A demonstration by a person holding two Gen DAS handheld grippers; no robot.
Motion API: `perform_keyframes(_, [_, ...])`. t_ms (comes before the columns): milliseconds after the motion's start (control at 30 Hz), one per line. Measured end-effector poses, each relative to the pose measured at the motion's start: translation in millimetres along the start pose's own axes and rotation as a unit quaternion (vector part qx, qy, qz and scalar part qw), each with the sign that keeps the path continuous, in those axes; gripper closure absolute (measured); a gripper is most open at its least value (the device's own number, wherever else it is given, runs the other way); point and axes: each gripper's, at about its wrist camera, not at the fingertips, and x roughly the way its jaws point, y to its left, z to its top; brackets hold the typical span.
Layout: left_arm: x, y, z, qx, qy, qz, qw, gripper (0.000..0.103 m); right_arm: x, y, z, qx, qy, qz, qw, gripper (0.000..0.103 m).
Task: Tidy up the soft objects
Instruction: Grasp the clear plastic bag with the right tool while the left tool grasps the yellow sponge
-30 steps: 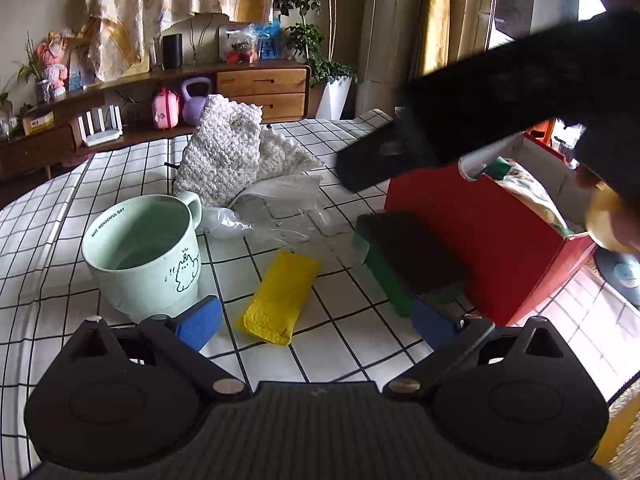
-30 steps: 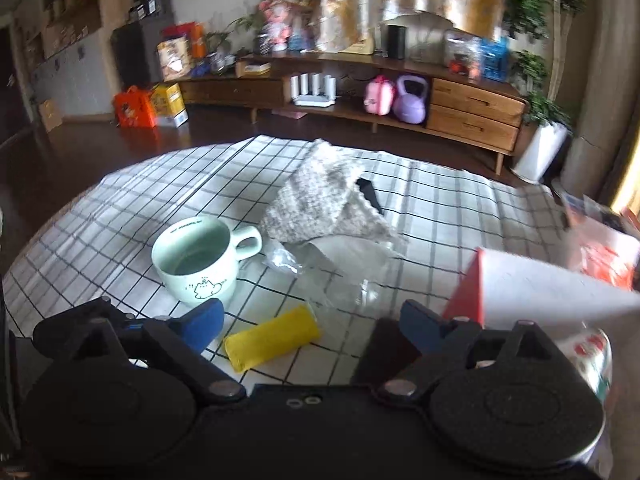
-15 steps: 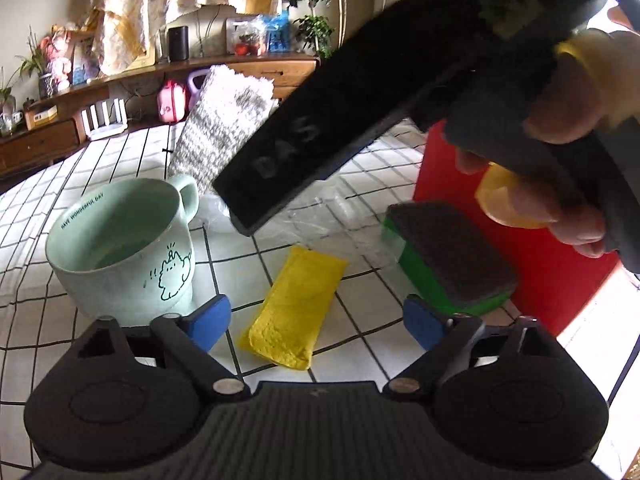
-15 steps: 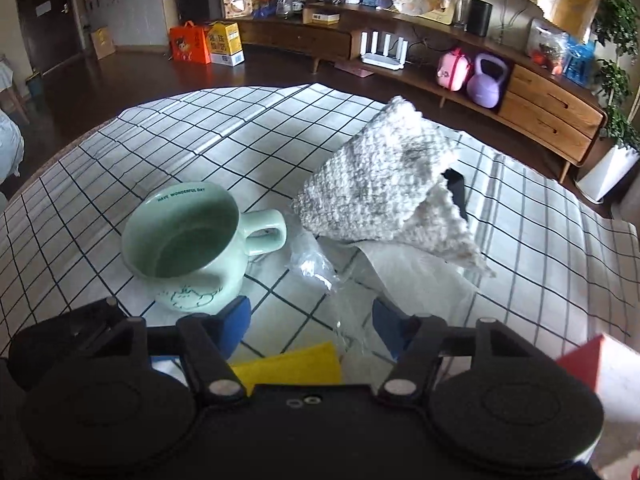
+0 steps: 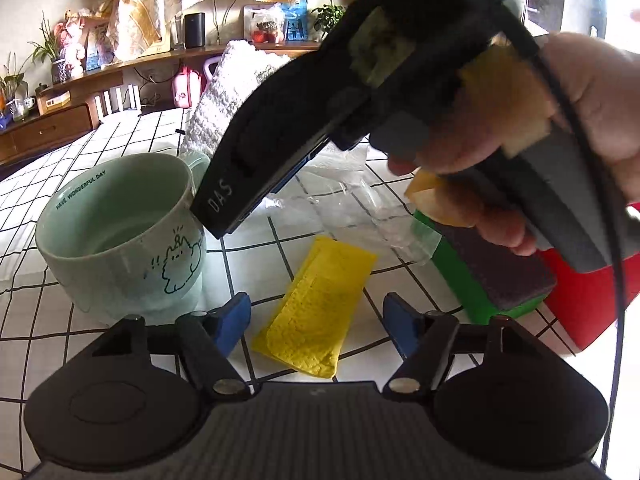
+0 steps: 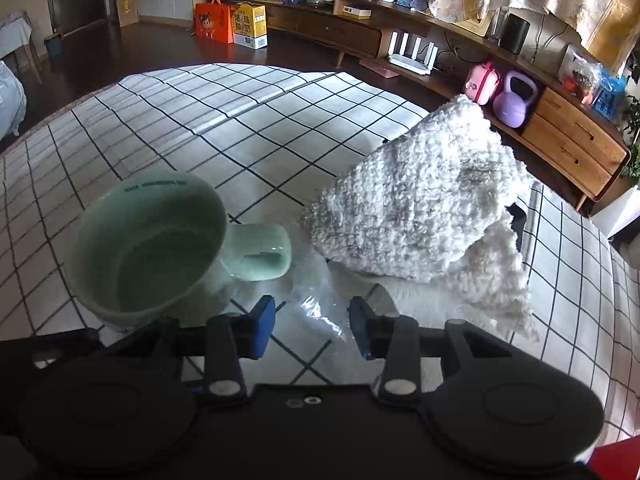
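Both my grippers have dropped lower: right gripper [image 6: 312, 326] jaws closing around the clear plastic bag [image 6: 320, 304], left gripper [image 5: 316, 322] jaws closing astride the yellow cloth [image 5: 320, 304], neither gripped yet; next, pinch and lift.

Glossy ceramic mug [image 6: 148, 248], nubbly white knitted cloth [image 6: 432, 216], crinkled clear plastic bag [image 5: 352, 208], rough-topped sponge [image 5: 496, 276]

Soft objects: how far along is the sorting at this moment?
Done: nothing certain; the red box is mostly hidden. In hand: left hand-held gripper closing around the yellow cloth, right hand-held gripper closing around clear plastic. Left: green sponge, white knit.
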Motion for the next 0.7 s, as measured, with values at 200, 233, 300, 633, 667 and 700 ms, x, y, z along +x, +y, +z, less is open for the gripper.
perform_keyframes(200, [-0.2, 2.9, 0.4, -0.002, -0.002, 0.003, 1.0, 0.055, 5.6, -3.5, -2.1, 0.016, -0.003, -0.004, 1.0, 0.068])
perform_keyframes(233, [-0.9, 3.3, 0.7, -0.001, -0.003, 0.003, 1.0, 0.056, 4.6, -3.7, -2.5, 0.019, -0.005, -0.005, 1.0, 0.072])
perform_keyframes(300, [-1.6, 2.7, -0.1, -0.001, -0.003, 0.002, 1.0, 0.059, 2.2, -4.1, -2.6, 0.029, -0.008, -0.006, 1.0, 0.075])
perform_keyframes(633, [-14.0, 1.3, -6.1, -0.015, 0.011, 0.003, 0.9998, 0.062, -36.4, -13.2, -19.4, 0.131, -0.033, 0.006, 0.991, 0.079])
perform_keyframes(667, [-15.5, 0.7, -7.4, -0.014, 0.012, 0.004, 0.9998, 0.062, -41.9, -13.8, -22.3, 0.141, -0.036, 0.007, 0.989, 0.079])
perform_keyframes(700, [-17.1, 0.2, -8.7, -0.014, 0.013, 0.005, 0.9998, 0.062, -47.7, -14.1, -25.3, 0.15, -0.039, 0.008, 0.988, 0.079])
